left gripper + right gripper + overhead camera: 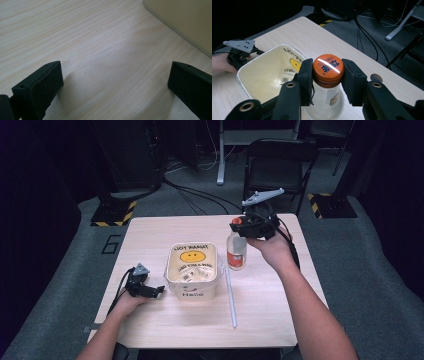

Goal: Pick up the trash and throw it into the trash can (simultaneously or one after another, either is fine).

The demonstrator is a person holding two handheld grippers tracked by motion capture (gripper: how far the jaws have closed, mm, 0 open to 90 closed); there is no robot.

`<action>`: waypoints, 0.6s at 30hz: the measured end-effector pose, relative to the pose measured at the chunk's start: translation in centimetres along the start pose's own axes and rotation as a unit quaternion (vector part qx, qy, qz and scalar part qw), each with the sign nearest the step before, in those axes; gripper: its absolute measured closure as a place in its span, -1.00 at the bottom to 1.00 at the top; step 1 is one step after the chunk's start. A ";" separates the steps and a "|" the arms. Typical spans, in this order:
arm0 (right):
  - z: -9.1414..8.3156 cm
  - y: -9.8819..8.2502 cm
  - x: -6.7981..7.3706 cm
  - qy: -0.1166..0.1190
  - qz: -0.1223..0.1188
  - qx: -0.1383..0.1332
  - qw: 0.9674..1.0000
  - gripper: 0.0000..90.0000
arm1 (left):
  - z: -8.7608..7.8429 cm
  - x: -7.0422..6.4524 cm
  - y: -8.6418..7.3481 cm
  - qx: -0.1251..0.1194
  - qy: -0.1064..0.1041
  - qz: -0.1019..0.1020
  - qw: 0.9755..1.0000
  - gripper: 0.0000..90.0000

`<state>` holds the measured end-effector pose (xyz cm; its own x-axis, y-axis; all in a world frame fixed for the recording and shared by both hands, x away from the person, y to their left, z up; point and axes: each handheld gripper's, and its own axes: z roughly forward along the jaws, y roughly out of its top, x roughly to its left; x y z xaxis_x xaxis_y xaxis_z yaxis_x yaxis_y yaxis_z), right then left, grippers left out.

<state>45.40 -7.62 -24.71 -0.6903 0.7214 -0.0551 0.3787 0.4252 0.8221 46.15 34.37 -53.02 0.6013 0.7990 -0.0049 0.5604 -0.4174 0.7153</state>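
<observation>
A clear plastic bottle (236, 252) with a red label and an orange cap (328, 67) stands upright just right of a white tub (192, 270) with a yellow smiley face. My right gripper (328, 75) comes from above, its two pads pressed on either side of the cap. I cannot tell whether the bottle's base touches the table. My left gripper (159, 290) rests low on the table at the tub's left side. Its jaws (115, 82) stand wide apart over bare wood, with the tub's wall (185, 22) just beyond them.
A long clear straw (231, 295) lies on the wooden table (150, 235), in front of the bottle and right of the tub. The tub's inside (269, 75) looks empty. A black folding chair (280, 165) and floor cables sit behind the far edge.
</observation>
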 end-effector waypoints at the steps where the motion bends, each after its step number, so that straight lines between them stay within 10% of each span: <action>1: -0.1 0.2 0.0 0.001 -0.003 -0.002 1.000 0.38 | 0.0 0.0 0.0 0.000 0.000 0.000 1.000 -1.00; 18: -1.6 3.6 1.1 0.007 -0.019 -0.024 0.999 0.38 | 0.0 0.0 0.0 0.002 -0.001 0.001 1.000 -1.00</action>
<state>45.01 -6.20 -20.93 -0.7124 0.6972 -0.0801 0.3211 0.4252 0.8462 46.15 34.39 -52.99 0.6030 0.7977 -0.0055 0.5617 -0.4196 0.7130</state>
